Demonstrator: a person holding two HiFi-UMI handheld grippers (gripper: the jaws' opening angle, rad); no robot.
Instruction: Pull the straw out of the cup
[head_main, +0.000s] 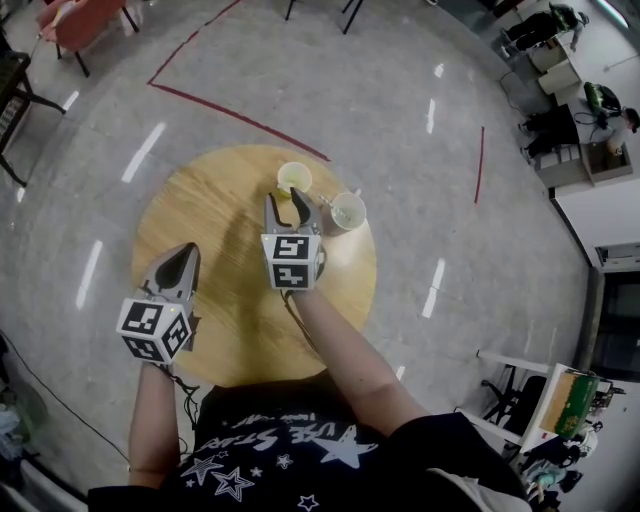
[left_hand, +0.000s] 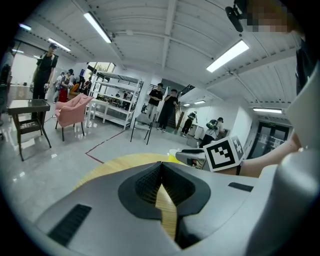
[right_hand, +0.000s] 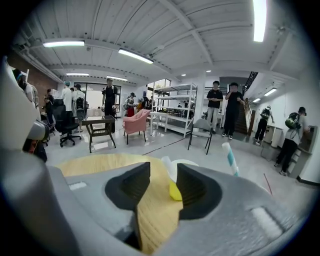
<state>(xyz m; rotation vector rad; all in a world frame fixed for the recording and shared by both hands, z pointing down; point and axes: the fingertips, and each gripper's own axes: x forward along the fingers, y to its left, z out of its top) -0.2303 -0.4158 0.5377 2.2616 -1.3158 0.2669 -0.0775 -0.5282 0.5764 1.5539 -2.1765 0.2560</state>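
Your right gripper (head_main: 287, 203) hovers with its jaws spread and empty, aimed at the pale yellow round cup (head_main: 294, 178). The teal-striped white straw (right_hand: 230, 159) stands further right, in the white round cup (head_main: 347, 211). Your left gripper (head_main: 180, 258), jaws pressed together, idles over the round wooden table (head_main: 200, 210), probably keeping clear.

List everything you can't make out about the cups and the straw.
- Head view: what is inside the right cup is too small to read. The right gripper covers the near edge of the far cup.
- Right gripper view: its open jaws hide both cup bodies and the lower end of the striped straw.
- Right gripper view: the yellow item between the jaws is too cut off to identify.
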